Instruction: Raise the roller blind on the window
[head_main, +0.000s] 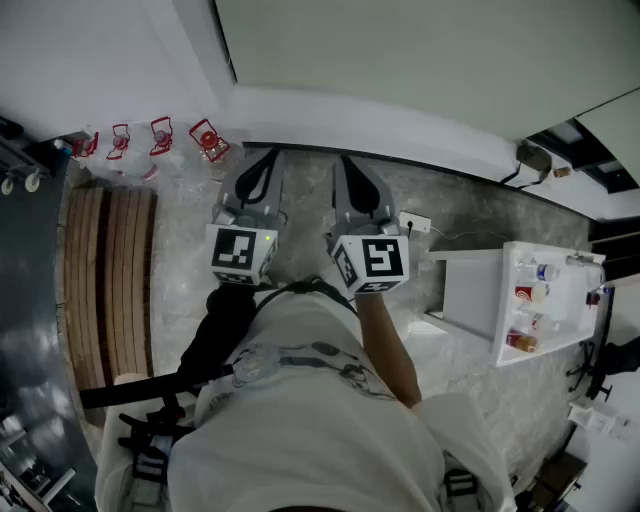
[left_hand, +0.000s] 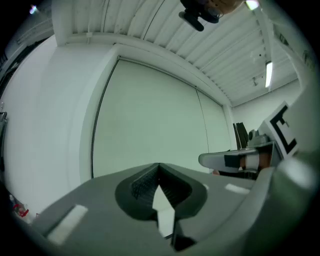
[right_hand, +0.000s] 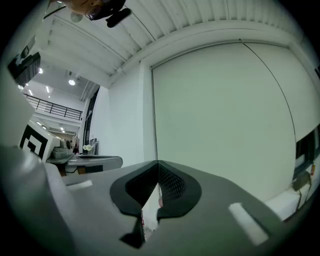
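Before roller blind (head_main: 400, 50): left tool (head_main: 262, 160), right tool (head_main: 350, 163) both closed, empty.

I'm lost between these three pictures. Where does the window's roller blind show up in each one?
Head view: the roller blind is the pale panel along the top edge.
Left gripper view: the roller blind fills the middle.
Right gripper view: it fills the middle and right.
Shared landmark: the white wall along its left edge.

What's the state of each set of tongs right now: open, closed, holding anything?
Left tongs: closed, tips together, holding nothing.
Right tongs: closed, tips together, holding nothing.
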